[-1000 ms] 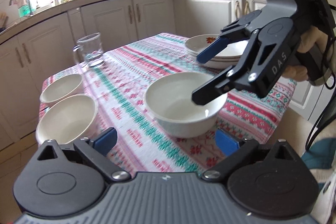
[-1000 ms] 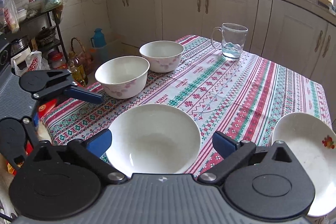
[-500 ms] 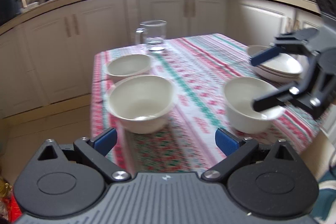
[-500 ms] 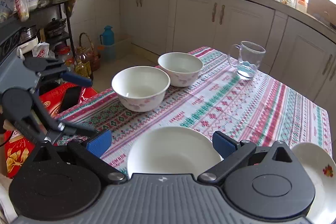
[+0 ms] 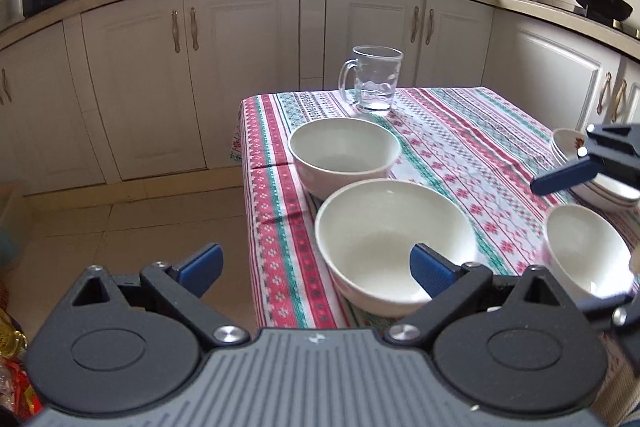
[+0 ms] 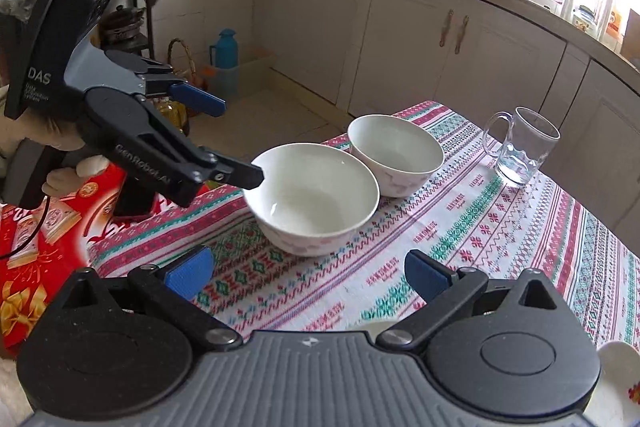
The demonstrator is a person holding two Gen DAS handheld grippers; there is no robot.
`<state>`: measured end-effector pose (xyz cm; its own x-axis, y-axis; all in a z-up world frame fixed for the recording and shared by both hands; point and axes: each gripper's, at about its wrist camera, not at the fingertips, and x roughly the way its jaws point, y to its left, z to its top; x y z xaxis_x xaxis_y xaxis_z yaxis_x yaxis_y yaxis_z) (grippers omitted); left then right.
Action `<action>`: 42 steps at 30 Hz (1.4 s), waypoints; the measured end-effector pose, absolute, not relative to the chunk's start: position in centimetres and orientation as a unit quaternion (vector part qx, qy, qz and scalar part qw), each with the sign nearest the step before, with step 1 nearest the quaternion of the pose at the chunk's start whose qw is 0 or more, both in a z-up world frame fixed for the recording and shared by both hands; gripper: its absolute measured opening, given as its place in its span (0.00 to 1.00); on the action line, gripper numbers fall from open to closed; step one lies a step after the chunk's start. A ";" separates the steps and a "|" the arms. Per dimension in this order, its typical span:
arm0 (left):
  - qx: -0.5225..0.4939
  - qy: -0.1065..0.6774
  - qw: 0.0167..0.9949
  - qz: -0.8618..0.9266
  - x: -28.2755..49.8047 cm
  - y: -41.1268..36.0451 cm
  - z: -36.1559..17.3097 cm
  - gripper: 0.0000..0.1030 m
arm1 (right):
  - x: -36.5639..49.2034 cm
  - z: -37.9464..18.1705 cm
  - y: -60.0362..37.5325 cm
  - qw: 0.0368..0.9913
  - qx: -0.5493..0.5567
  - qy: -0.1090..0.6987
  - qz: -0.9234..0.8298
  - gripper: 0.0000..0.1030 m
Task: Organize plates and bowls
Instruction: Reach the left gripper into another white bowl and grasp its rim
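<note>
The table (image 5: 460,131) wears a stripy cloth of red, green and white. Three white bowls sit on it, all empty.

The near bowl (image 5: 394,239) and the far bowl (image 5: 344,153) stand by the table's edge, close enough that they look to be touching. A glass mug (image 5: 374,79) stands a little way behind the far bowl.

The left claw (image 5: 316,263) is wide open and holds nothing. It hangs by the table's edge at the near bowl. One blue fingertip (image 5: 430,267) shows in front of that bowl's rim, and the other sticks out over the floor.

The third bowl (image 5: 586,253) sits off to the right side. Behind it is a stack of plates (image 5: 568,151) with a little flower print.

The right claw (image 6: 306,275) is wide open too, and empty. It floats over the cloth, just short of the near bowl. In the left view one of its blue fingertips (image 5: 564,179) pokes in from the right, in front of the plates.

A hand (image 6: 60,151) grips the handle of the left claw.
</note>
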<state>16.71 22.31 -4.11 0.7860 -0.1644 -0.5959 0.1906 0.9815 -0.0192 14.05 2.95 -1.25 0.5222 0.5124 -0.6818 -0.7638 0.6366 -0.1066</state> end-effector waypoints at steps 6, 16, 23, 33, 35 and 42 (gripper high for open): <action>0.009 0.329 0.938 -0.110 19.7 22.7 -4.7 0.94 | 15.5 -2.2 4.7 0.852 -0.212 0.317 0.359 1.00; 0.000 0.348 0.926 -0.145 21.7 22.1 -5.6 0.67 | 17.6 -3.5 6.1 0.841 -0.212 0.334 0.368 0.97; -0.008 0.354 0.920 -0.169 21.9 21.8 -5.6 0.52 | 18.3 -4.4 6.8 0.829 -0.221 0.346 0.379 0.86; -0.010 0.359 0.914 -0.188 22.2 21.7 -5.6 0.38 | 18.7 -4.9 7.2 0.824 -0.230 0.346 0.386 0.82; -0.008 0.359 0.914 -0.189 22.2 21.7 -5.6 0.37 | 18.8 -4.9 7.1 0.824 -0.229 0.346 0.387 0.82; -0.002 0.361 0.913 -0.191 22.2 21.6 -5.6 0.37 | 18.7 -4.9 7.1 0.823 -0.229 0.346 0.388 0.82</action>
